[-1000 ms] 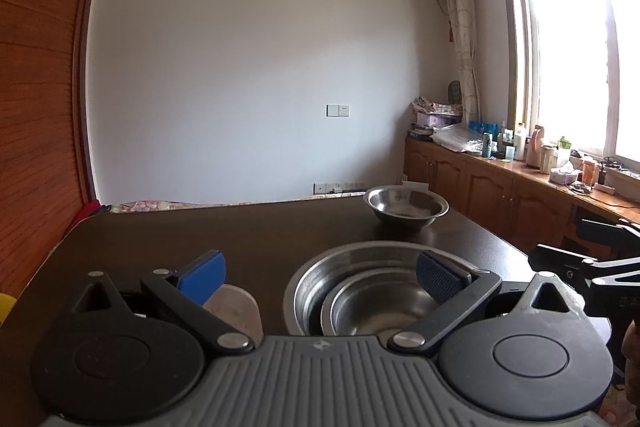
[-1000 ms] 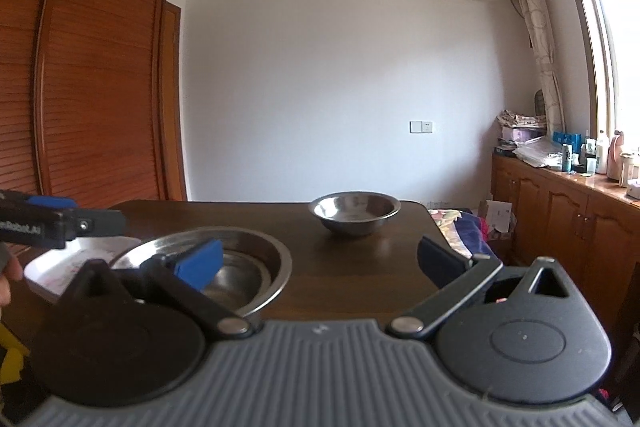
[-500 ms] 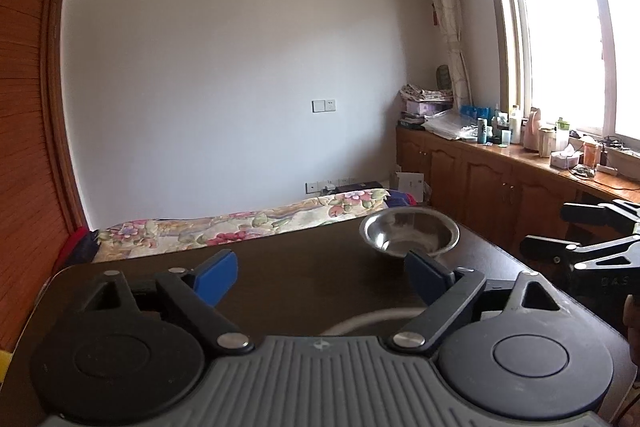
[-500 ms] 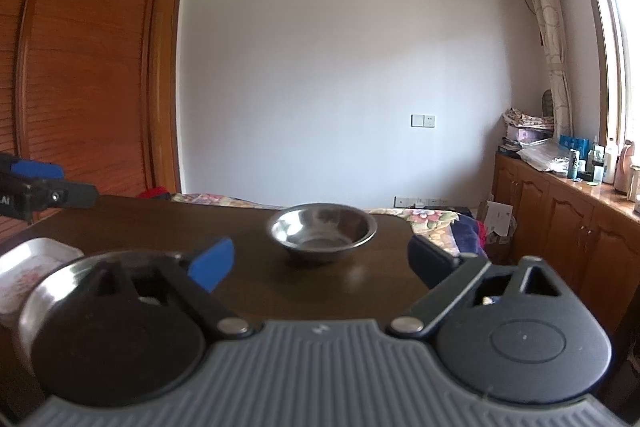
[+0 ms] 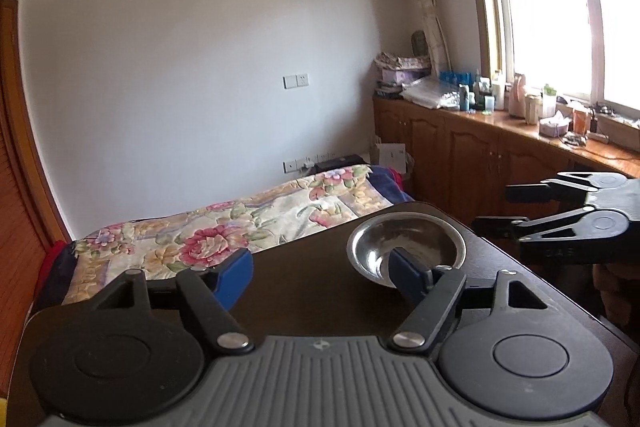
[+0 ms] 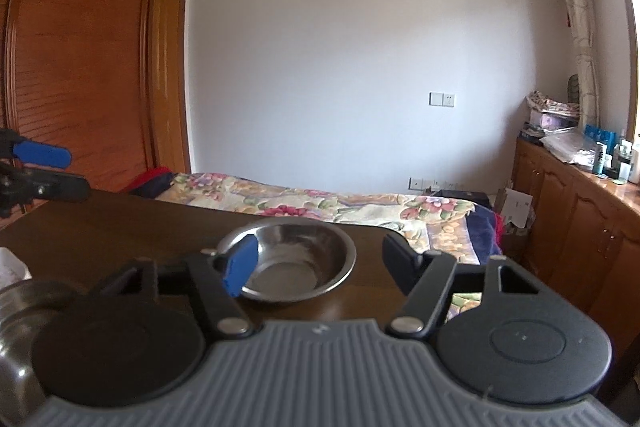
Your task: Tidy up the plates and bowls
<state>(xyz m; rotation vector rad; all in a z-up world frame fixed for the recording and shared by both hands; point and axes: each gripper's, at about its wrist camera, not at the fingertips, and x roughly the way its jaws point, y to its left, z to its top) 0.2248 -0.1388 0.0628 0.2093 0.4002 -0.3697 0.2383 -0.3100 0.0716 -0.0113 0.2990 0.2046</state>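
Observation:
A small steel bowl sits alone near the far right corner of the dark wooden table; it also shows in the right wrist view. My left gripper is open and empty, its right finger in front of the bowl. My right gripper is open and empty, with the bowl between its fingers, near the left one. The stacked steel bowls show at the lower left of the right wrist view, with a white plate beyond them.
A bed with a floral cover lies beyond the table's far edge. Wooden cabinets with bottles line the right wall under the window. A wooden wardrobe stands at the left.
Both grippers have risen and moved forward over the table toward the lone small bowl. The stacked bowls and plate dropped out of the left view and slid to the right view's lower left.

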